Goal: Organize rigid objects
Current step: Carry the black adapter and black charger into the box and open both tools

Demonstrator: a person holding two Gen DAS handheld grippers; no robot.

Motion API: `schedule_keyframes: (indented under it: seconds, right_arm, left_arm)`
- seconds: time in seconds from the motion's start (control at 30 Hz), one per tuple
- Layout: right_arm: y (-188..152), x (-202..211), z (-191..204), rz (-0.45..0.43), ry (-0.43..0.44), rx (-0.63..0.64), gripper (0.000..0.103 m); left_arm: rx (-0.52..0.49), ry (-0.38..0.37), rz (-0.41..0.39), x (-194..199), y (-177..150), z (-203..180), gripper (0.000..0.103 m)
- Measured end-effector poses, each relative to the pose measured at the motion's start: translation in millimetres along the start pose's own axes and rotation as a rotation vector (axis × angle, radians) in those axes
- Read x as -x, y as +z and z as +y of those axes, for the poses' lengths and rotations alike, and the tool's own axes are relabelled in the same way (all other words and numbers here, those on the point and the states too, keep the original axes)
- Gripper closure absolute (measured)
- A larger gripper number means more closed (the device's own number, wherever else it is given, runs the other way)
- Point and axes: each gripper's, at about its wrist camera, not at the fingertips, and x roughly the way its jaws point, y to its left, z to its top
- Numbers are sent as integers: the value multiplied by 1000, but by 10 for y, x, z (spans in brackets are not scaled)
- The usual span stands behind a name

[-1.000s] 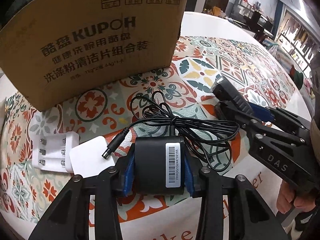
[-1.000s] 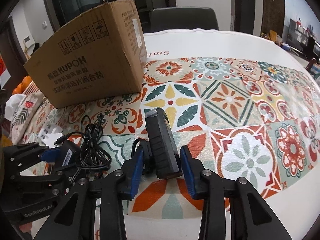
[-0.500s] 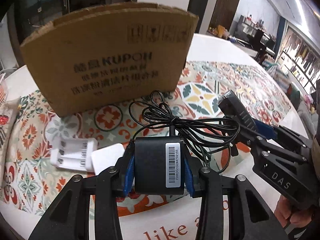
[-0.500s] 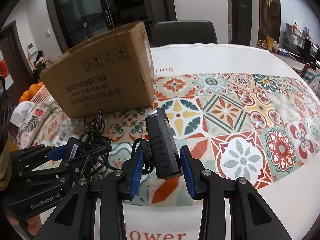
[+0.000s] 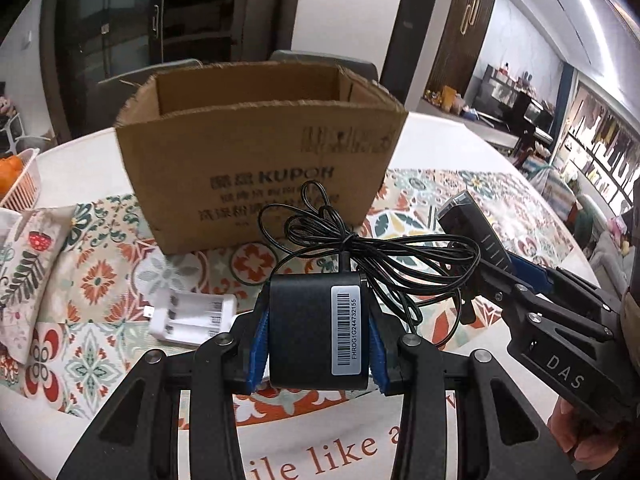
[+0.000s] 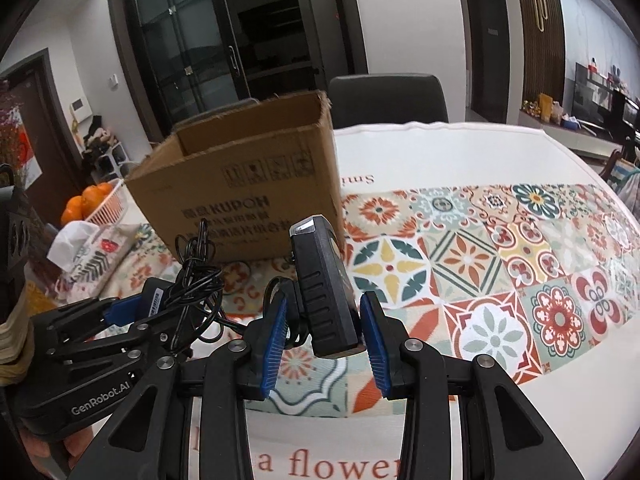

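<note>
Left wrist view: left gripper (image 5: pixel 318 346) fingers clamped on a black boxy power adapter with a white barcode label (image 5: pixel 316 330), blue pads pressed on both its sides, adapter lifted off the tabletop. Its thin black cable (image 5: pixel 372 252) is bunched in loose loops just ahead of the adapter, hanging in the air. Behind it an open-topped brown cardboard box printed KUPOH (image 5: pixel 260 152) stands upright on the patterned tile-print tablecloth (image 5: pixel 100 280), toward the far edge of the tabletop. A white plastic battery charger (image 5: pixel 192 316) lies on the cloth in front of the box's left corner, near the left gripper. At the left edge a floral fabric pouch (image 5: pixel 24 276) and a pink basket of oranges (image 5: pixel 18 176). On the right, the right gripper (image 5: pixel 500 268) comes in from the side holding a slim black rectangular device (image 5: pixel 474 228), tilted, its tip near the cable loops.

Right wrist view: right gripper (image 6: pixel 324 332) holds that black rectangular device (image 6: pixel 326 284) raised above the cloth, upright and leaning slightly; its right side sits against the right blue pad, a small gap shows at the left pad. Cardboard box (image 6: pixel 248 184) straight ahead behind it, open top visible. Left gripper (image 6: pixel 120 316) at lower left with the adapter (image 6: pixel 154 300) and cable tangle (image 6: pixel 196 276) in its fingers. Oranges basket (image 6: pixel 96 204) and pouch (image 6: pixel 92 260) beyond, at the tabletop's left edge. A dark chair (image 6: pixel 388 100) stands behind the far edge.
</note>
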Motion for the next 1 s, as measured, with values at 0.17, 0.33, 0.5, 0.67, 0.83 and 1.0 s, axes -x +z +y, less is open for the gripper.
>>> schedule_keyframes:
  seconds: [0.17,0.33,0.5,0.67,0.83,1.0]
  right_arm:
    - [68,114,114,-32,18,6,65]
    - [118,197,238,-57,34,14,65]
    - [196,259,332,-81,46,17,65]
    - [325,311,415,-111,56,16,65]
    - [470,346,505,-132,71,19,65]
    - [612,376,588,-151,82,20,65]
  left_arm:
    - [15,9,-41,196,48,64,63]
    - [23,14,-70,346,108,138,63]
    - [34,20,-97,458,175,214,63]
    - [34,30,-131,572,299,286,63]
    - [31,36,-157,666,457,333,63]
    - [21,52,-180,735,587,368,63]
